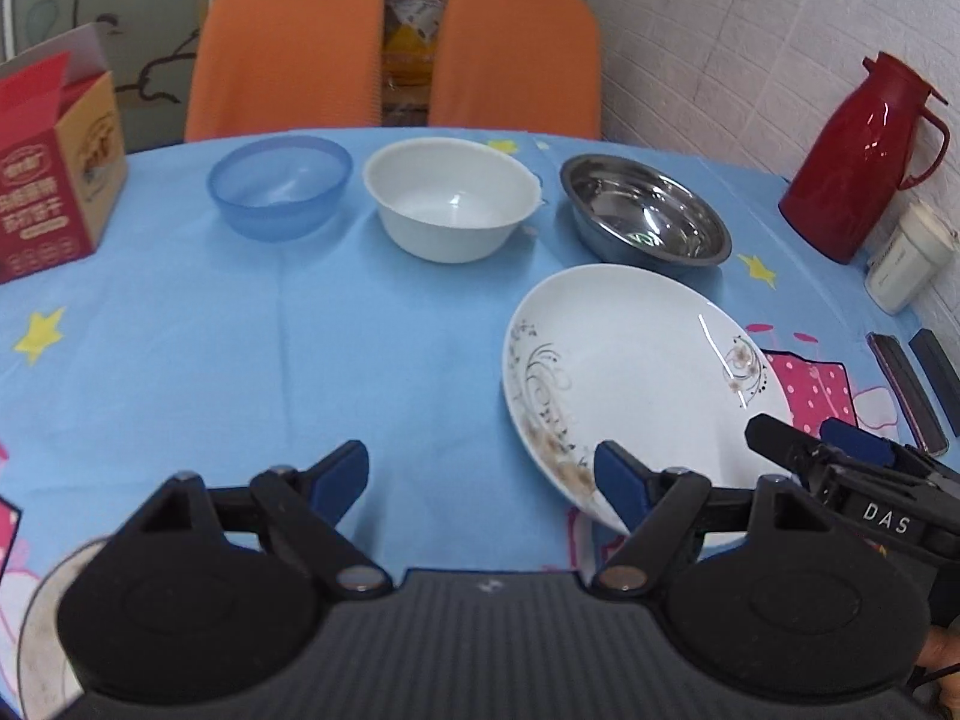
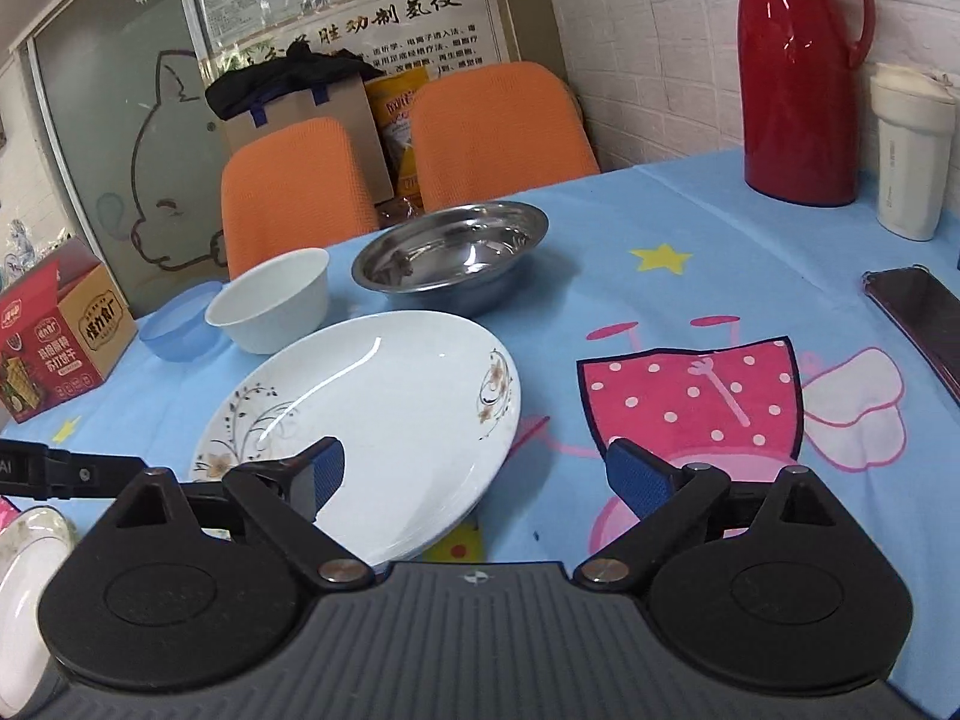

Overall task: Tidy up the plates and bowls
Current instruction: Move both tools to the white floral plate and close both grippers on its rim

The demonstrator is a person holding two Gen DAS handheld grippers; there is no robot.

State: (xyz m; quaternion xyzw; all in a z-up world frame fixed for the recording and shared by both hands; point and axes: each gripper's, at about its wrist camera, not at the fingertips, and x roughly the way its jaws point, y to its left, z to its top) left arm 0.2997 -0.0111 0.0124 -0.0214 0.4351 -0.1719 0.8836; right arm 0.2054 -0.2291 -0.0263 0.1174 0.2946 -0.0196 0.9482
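Note:
A white floral plate lies on the blue tablecloth, also in the right wrist view. Behind it stand a blue plastic bowl, a white bowl and a steel bowl in a row. My left gripper is open and empty, left of the plate's near edge, its right finger over the rim. My right gripper is open and empty above the plate's near right edge; it shows in the left wrist view. A second small plate peeks in at the near left.
A red thermos and a white cup stand at the far right by the wall. A phone lies at the right edge. A red snack box stands far left. Two orange chairs stand behind the table.

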